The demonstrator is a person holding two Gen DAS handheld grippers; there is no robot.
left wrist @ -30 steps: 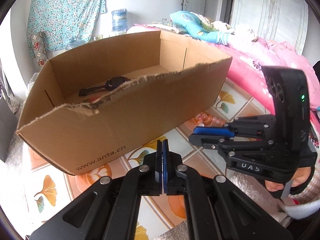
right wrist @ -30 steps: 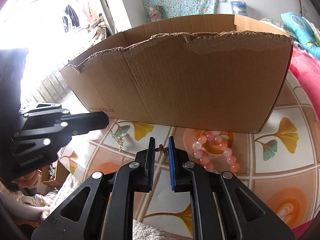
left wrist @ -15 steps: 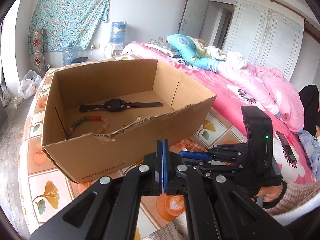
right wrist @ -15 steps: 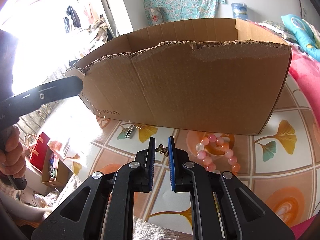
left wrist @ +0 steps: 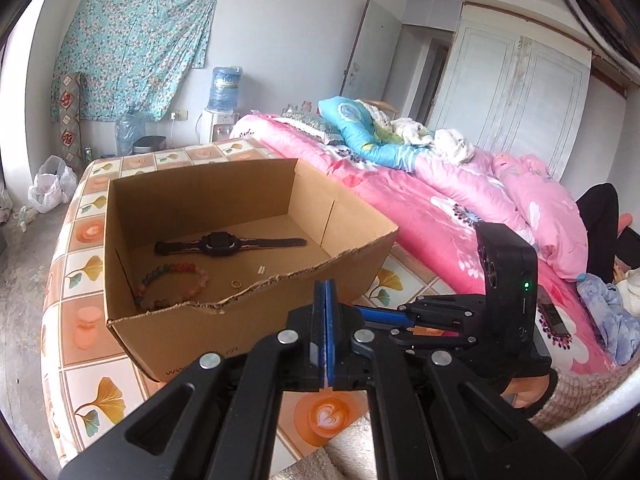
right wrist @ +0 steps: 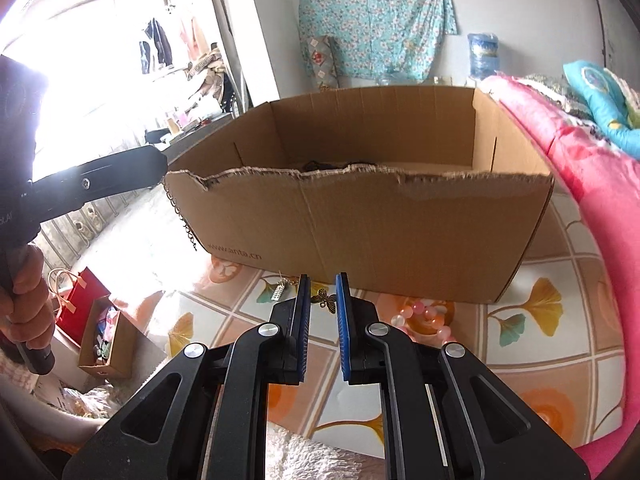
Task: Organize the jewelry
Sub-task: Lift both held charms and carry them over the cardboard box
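Right wrist view, lower centre: right tool [right wrist: 322, 294], narrow gap, pinches a butterfly charm [right wrist: 327, 299]. Left edge: left tool [right wrist: 160, 164], fully closed on a thin chain [right wrist: 182, 216] (hanging by box corner). Beyond, centre: cardboard box [right wrist: 360, 224]; pink bead bracelet [right wrist: 430, 320] on desk [right wrist: 560, 320] w/ tiled cloth.

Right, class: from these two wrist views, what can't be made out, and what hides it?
1. Right wrist view: the cardboard box hides its contents behind its near wall.
2. Right wrist view: the right gripper covers part of the pink bead bracelet.
3. Left wrist view: the small pale piece beside the ring is too small to name.
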